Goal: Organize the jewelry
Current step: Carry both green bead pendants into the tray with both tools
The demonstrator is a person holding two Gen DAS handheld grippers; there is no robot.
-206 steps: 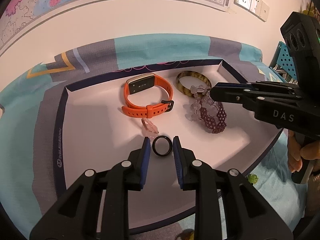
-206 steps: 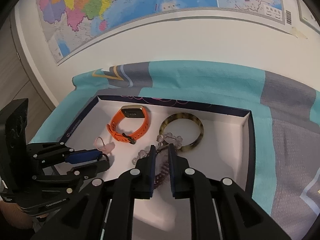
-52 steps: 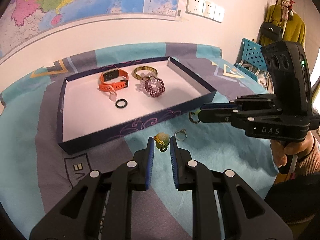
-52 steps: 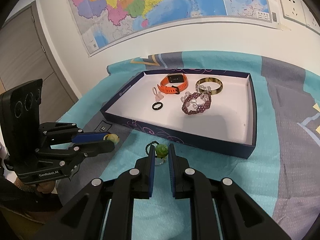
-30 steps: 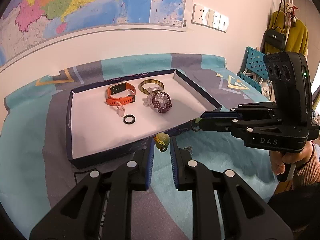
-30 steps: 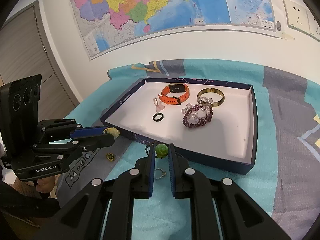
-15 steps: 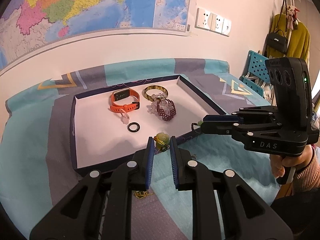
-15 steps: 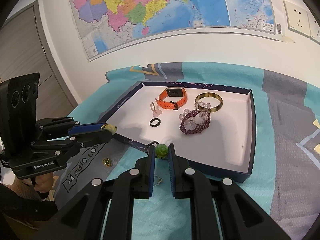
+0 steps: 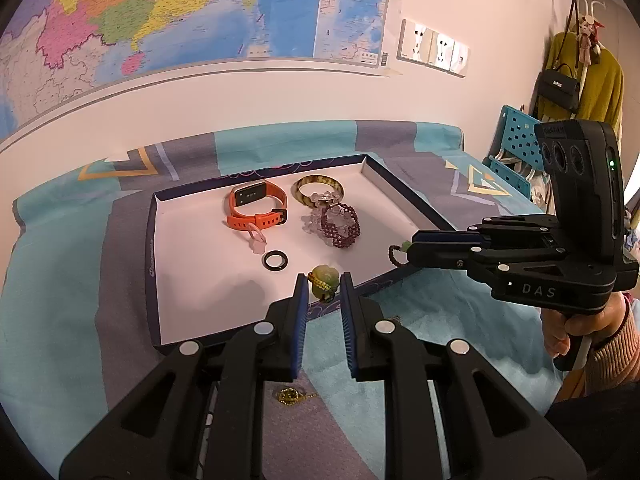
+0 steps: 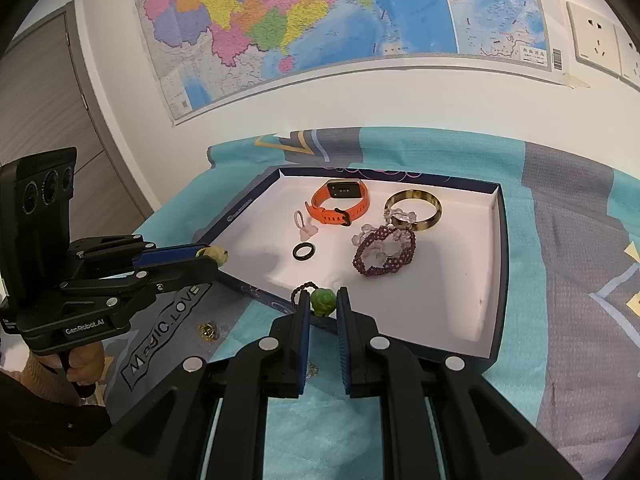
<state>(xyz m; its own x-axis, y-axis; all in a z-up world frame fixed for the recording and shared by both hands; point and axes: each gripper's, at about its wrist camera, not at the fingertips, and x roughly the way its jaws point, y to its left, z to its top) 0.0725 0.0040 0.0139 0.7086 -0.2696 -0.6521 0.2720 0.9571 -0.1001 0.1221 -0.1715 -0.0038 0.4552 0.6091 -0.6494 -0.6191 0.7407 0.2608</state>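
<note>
Both tools loaded, carry stage. Left tool point(image 9: 323, 286) is clenched on a yellow-green carved bead charm point(image 9: 325, 279), held above the near wall of the tray point(image 9: 158, 264). Right tool point(image 10: 322, 305) is clenched on a green bead charm point(image 10: 323, 302) with a dark beaded loop point(image 10: 301, 290) sticking out to one side, also at the near wall. Already sorted into the tray: orange watch band point(image 9: 256, 210), amber bangle point(image 9: 318, 192), purple beaded bracelet point(image 9: 340, 224), black ring point(image 9: 275, 260), small pink piece point(image 9: 256, 238). Still out on the blanket point(image 9: 60, 280): a small gold item point(image 9: 291, 395) under the left tool, plus a thin metal bit half hidden behind the right tool, can't tell what. So roughly past halfway; two drops pending, then the leftovers. Open floor at the tray's near and right side, nothing blocks it. Only the near wall to clear, and the two tools sit close to each other. Wall map point(image 10: 320, 20), sockets point(image 9: 434, 50), and a blue chair point(image 9: 516, 148) are all behind, irrelevant.
</note>
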